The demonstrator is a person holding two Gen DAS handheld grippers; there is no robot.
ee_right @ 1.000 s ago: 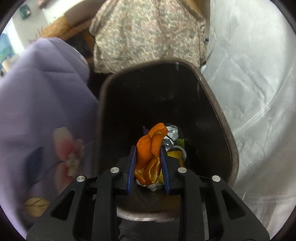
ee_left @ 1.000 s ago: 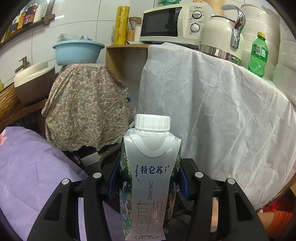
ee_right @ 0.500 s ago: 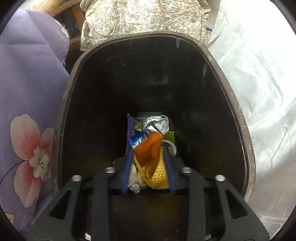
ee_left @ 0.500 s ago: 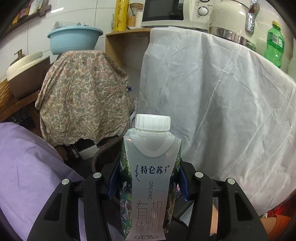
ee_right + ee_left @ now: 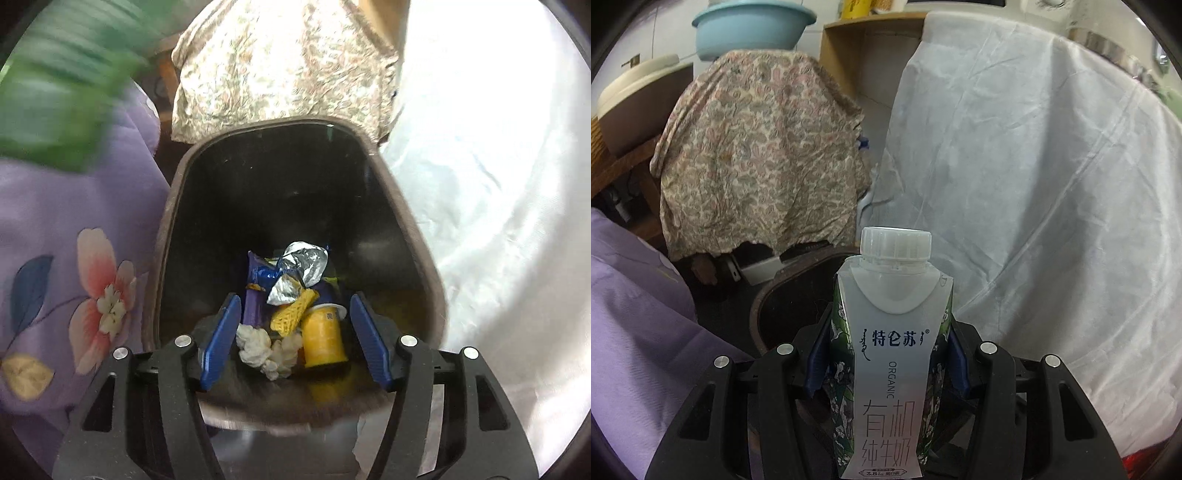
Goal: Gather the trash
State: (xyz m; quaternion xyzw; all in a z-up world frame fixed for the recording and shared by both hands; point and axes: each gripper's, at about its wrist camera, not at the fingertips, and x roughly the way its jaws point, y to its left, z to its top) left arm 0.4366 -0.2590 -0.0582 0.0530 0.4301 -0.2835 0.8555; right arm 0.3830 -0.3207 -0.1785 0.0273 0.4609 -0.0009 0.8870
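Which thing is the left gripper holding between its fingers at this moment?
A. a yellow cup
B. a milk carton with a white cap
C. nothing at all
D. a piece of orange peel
B: in the left wrist view the left gripper has its blue pads pressed on both sides of the milk carton, which stands upright with its white cap on top.

White sheet [image 5: 1052,177] draping furniture at 3 o'clock, paisley cloth [image 5: 757,155] over a stand at 10 o'clock with blue basin [image 5: 750,26] on top, lilac floral fabric [image 5: 74,258] at 8 o'clock, wooden shelf [image 5: 871,33] at 12 o'clock
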